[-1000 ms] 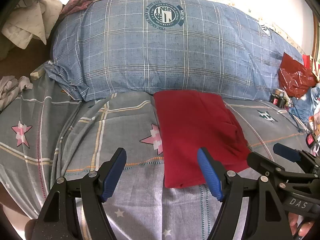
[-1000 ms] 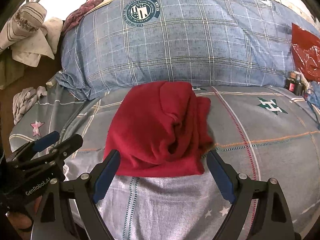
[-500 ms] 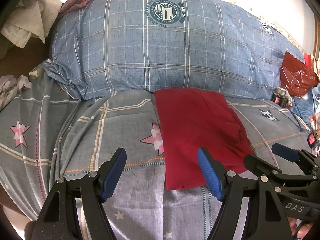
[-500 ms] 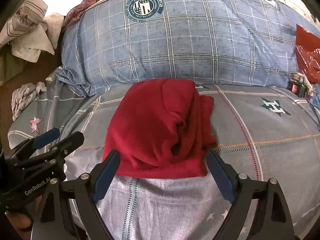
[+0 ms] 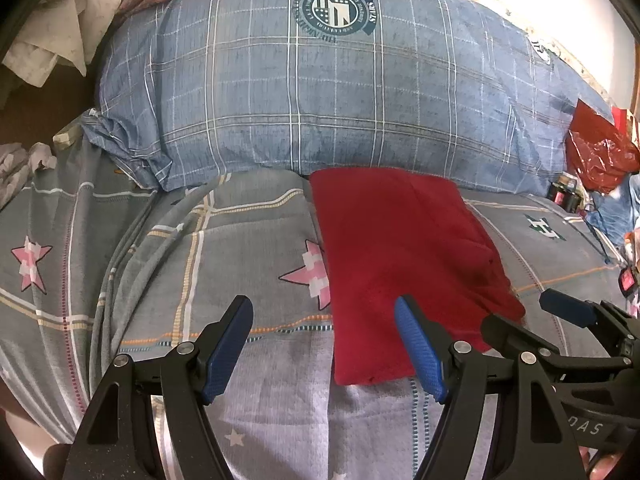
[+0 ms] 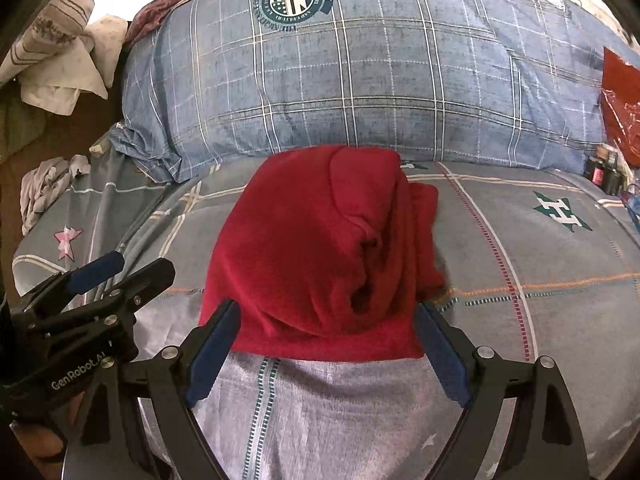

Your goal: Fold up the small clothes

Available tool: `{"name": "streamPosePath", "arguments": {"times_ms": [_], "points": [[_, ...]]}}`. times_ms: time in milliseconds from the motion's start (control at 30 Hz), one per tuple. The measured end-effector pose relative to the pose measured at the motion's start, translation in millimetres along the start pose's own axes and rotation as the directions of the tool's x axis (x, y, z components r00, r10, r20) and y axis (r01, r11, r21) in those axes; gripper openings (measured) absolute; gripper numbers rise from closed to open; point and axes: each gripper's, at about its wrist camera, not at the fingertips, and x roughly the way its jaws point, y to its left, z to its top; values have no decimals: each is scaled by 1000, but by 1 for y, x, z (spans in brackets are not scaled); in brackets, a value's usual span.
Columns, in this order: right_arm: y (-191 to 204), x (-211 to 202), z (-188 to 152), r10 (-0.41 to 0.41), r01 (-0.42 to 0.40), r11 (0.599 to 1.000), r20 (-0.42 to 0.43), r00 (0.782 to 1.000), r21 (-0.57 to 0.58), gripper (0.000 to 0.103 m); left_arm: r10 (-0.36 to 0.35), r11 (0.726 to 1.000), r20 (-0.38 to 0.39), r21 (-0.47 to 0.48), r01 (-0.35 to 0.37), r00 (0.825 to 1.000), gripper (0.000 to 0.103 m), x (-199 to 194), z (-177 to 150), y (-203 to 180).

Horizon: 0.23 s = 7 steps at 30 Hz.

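A red garment (image 6: 320, 248) lies on the bed (image 6: 540, 248), already folded into a narrow bundle, its far end touching the foot of the big blue checked pillow (image 6: 360, 80) that runs along the head edge. In the left wrist view its left side is a straight, clean edge; in the right wrist view the right side is untidy, with a loose flap and a dark pocket of bunched cloth where the layers do not lie flat.

The right gripper (image 6: 326, 354) hovers over the near hem, its jaws spread wide with a blue pad at either side of the cloth and not pinching it. The left gripper (image 5: 324, 346) sits just to the left, jaws likewise spread and empty; its right pad is over the near left corner of the garment, its left pad over bare sheet.

The step in hand seems to be the pause before one more fold, or a tidy of the rumpled side. The next move likely calls for closing on the near hem at both corners, lifting together, and carrying it toward the pillow end without dragging the loose flap further out.

Away from this, pale crumpled laundry (image 6: 60, 64) lies at the far left corner, and a red plastic bag (image 5: 596, 152) near the right edge.
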Motion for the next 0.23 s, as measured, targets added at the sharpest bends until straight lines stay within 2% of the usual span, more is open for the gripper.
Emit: {"name": "streamPosePath", "arguments": {"times_ms": [233], "points": [[0, 9, 2, 3, -3, 1000, -12, 1000, -8, 89, -24, 1000, -11, -18, 24, 1000, 73, 15, 5, 13]]}}
